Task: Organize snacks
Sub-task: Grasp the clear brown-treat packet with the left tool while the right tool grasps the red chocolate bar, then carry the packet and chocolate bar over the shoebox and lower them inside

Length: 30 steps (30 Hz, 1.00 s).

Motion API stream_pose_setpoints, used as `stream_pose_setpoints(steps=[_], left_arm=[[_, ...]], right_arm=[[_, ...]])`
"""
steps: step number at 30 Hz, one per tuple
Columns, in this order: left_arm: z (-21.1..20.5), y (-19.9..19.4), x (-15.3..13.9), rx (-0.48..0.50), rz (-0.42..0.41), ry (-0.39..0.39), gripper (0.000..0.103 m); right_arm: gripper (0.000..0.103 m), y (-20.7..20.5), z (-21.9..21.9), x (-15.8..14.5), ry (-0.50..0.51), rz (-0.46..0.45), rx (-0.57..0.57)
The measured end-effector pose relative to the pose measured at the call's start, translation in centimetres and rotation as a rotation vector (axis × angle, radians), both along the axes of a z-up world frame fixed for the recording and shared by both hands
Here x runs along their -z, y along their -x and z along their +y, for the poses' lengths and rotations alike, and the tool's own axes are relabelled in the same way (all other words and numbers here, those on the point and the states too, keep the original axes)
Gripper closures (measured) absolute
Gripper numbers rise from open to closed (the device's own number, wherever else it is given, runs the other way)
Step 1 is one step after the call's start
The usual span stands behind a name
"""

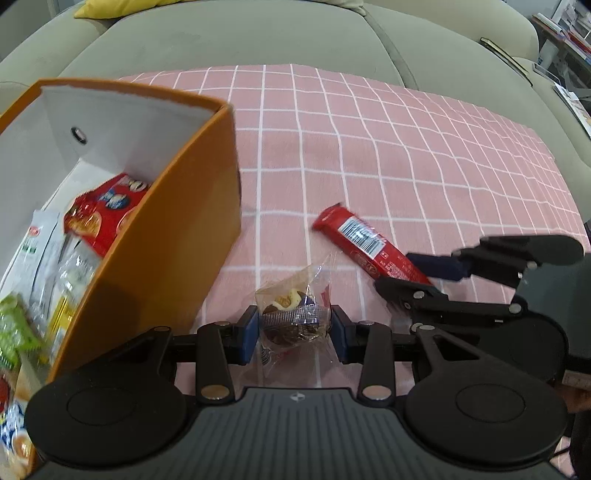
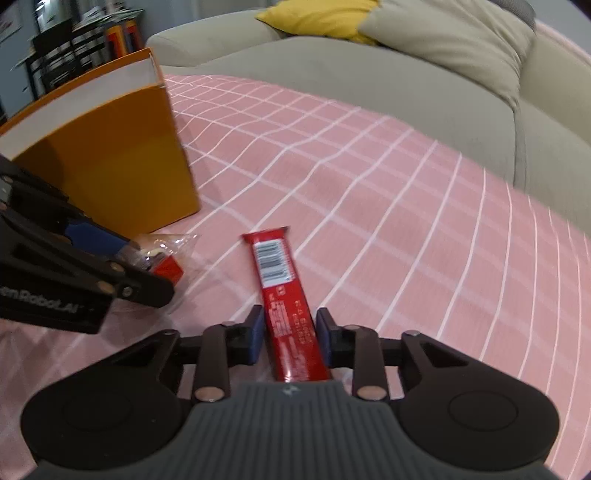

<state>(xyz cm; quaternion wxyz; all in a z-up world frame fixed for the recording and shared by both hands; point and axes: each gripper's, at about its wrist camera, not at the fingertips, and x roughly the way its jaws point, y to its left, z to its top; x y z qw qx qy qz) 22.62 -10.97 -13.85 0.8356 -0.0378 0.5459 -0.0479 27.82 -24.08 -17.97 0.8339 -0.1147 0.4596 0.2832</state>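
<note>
My left gripper (image 1: 293,328) is shut on a small chocolate cake in a clear wrapper (image 1: 291,310), held just above the pink checked cloth (image 1: 369,147) beside the orange box (image 1: 177,229). In the right wrist view the left gripper (image 2: 136,258) comes in from the left with the wrapped cake (image 2: 166,258) in it. A long red snack bar (image 2: 284,295) lies on the cloth, barcode up. My right gripper (image 2: 290,336) is shut on its near end, blue pads against both long sides. The left wrist view shows the right gripper (image 1: 406,275) at the red bar's (image 1: 362,240) right end.
The orange box holds several snacks: a red biscuit packet (image 1: 107,214), white packs (image 1: 48,251) and a green one (image 1: 14,325). The cloth lies on a grey sofa (image 1: 258,37) with a yellow cushion (image 2: 317,14) and a grey cushion (image 2: 443,37) at the back. Shelves (image 2: 74,44) stand behind the box.
</note>
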Motion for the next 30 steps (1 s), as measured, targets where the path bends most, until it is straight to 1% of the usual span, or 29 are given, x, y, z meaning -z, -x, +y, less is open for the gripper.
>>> stream_pose_setpoints(steps=[1, 8, 14, 17, 20, 23, 25, 28, 29, 30], left_arm=[[0.1, 0.4, -0.1, 0.000, 0.001, -0.002, 0.058], [1.1, 3.0, -0.5, -0.010, 0.016, 0.006, 0.058], [1.2, 5.6, -0.8, 0.016, 0.023, 0.027, 0.058], [1.0, 7.0, -0.8, 0.039, 0.022, 0.031, 0.058], [0.7, 8.1, -0.6, 0.061, 0.019, 0.021, 0.058], [0.7, 8.6, 0.0, 0.060, 0.032, 0.016, 0.058], [0.7, 8.8, 0.2, 0.064, 0.024, 0.014, 0.058], [0.6, 9.0, 0.2, 0.074, 0.019, 0.013, 0.058], [0.7, 9.0, 0.3, 0.073, 0.022, 0.014, 0.058], [0.7, 8.9, 0.3, 0.071, 0.024, 0.015, 0.058]], right_arm=[[0.082, 0.3, 0.0, -0.1, -0.002, 0.011, 0.020], [0.082, 4.2, -0.5, -0.6, -0.025, 0.110, 0.239], [0.082, 10.1, -1.5, -1.2, -0.029, 0.142, 0.402], [0.082, 13.3, -1.6, -1.4, -0.014, 0.138, 0.434], [0.082, 15.5, -1.7, -1.8, -0.016, 0.143, 0.458], [0.081, 16.7, -1.6, -1.8, -0.024, 0.139, 0.455], [0.081, 17.0, -1.4, -1.5, -0.026, 0.131, 0.445], [0.079, 17.1, -1.5, -1.5, -0.041, 0.094, 0.438], [0.073, 17.2, -1.5, -1.5, -0.045, 0.083, 0.432], [0.070, 17.2, -1.7, -1.7, -0.049, 0.068, 0.426]])
